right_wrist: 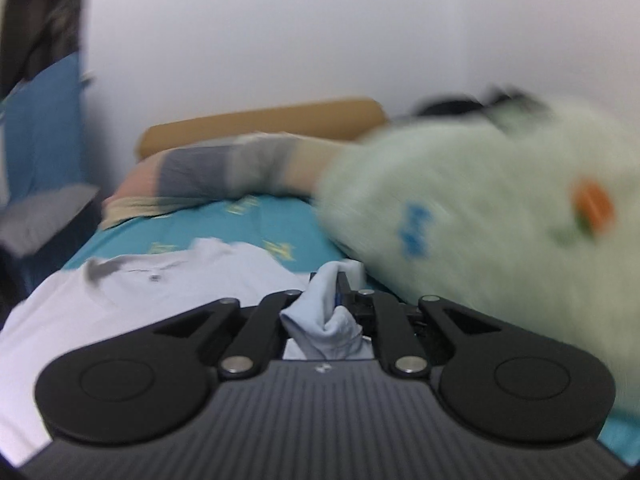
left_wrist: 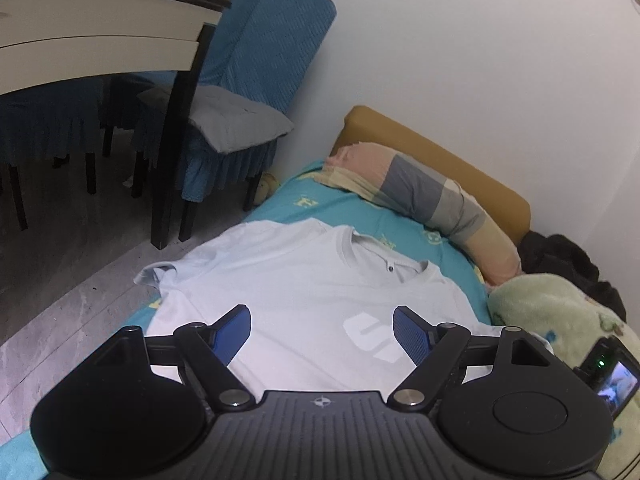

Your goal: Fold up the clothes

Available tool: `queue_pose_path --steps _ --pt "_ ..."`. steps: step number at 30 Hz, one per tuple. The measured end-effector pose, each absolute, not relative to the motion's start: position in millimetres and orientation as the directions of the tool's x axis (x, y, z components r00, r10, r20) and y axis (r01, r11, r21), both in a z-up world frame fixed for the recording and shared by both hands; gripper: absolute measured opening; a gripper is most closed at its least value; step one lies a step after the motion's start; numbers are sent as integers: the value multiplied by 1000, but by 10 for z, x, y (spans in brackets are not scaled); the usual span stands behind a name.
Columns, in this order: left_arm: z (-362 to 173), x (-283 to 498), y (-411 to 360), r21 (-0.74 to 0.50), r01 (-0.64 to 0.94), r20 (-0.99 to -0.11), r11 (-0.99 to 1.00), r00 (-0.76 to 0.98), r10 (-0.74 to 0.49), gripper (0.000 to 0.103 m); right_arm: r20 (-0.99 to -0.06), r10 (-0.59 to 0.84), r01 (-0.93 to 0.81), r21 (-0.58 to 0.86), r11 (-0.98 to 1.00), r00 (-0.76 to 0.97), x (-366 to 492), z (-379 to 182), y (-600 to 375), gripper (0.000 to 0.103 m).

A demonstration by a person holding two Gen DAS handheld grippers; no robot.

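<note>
Left wrist view, sharp: pale blue T-shirt [left_wrist: 288, 280] lies spread front-up on the teal bed sheet [left_wrist: 320, 196], collar toward the tan headboard [left_wrist: 436, 156], one sleeve hanging over the bed edge toward the grey floor [left_wrist: 60, 280]. Only this view shows the room beside the bed — a dark-legged table [left_wrist: 120, 40], chairs in blue covers [left_wrist: 256, 60] with a grey cushion [left_wrist: 236, 120], and a small lit screen [left_wrist: 616, 384] at the right edge. A striped pillow [left_wrist: 420, 192] lies along the headboard; a pale green fleece blanket [left_wrist: 560, 312] is heaped at right.

Right wrist view, blurred: same shirt [right_wrist: 120, 300], sheet [right_wrist: 248, 232], pillow [right_wrist: 224, 172] and headboard [right_wrist: 260, 120], with the green blanket [right_wrist: 480, 232] filling the right side. Only here is the bunched shirt fabric at the fingers visible.

Left gripper [left_wrist: 322, 322] — fingers spread wide over the shirt's chest, nothing between the blue pads [left_wrist: 234, 332]; contact with the cloth cannot be told.

Right gripper [right_wrist: 334, 292] — fingers drawn close together, pinching a gathered fold of the T-shirt near the blanket's edge.
</note>
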State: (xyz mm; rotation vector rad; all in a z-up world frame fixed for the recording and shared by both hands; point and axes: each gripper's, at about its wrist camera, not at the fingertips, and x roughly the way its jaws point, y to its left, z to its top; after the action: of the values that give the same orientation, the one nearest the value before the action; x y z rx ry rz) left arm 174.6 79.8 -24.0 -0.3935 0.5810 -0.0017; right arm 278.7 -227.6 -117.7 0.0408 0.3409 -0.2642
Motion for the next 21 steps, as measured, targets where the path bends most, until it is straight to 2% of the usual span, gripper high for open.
queue_pose_path --steps 3,6,9,11,13,14,15,21 --pt "-201 1726 972 -378 -143 -526 914 846 -85 80 -318 -138 97 -143 985 938 2957 -1116 -1705 8" --pt "-172 1705 1159 -397 -193 -527 897 849 -51 78 -379 29 -136 -260 956 925 3049 -1282 -1072 9" --pt "-197 1692 1205 -398 -195 -525 896 849 -48 78 -510 132 -254 -177 951 850 3148 -1593 -745 8" --pt "-233 1689 1165 -393 -179 -533 902 843 -65 78 -563 142 -254 -126 959 815 3174 -1690 -703 11" --pt "-269 1686 1126 -389 -163 -541 907 837 -82 78 -591 144 -228 -70 971 794 3163 -1696 -744 38" --pt "-287 1685 1106 -387 -155 -545 909 833 -90 78 -589 160 -219 -29 975 792 3115 -1648 -808 72" --pt "-306 1684 1086 -385 -147 -549 911 830 -98 78 -582 180 -210 16 977 793 3056 -1586 -883 94" --pt "-406 1637 887 -353 -78 -568 932 810 -147 78 -516 188 -114 171 979 836 2421 -1096 -1455 95"
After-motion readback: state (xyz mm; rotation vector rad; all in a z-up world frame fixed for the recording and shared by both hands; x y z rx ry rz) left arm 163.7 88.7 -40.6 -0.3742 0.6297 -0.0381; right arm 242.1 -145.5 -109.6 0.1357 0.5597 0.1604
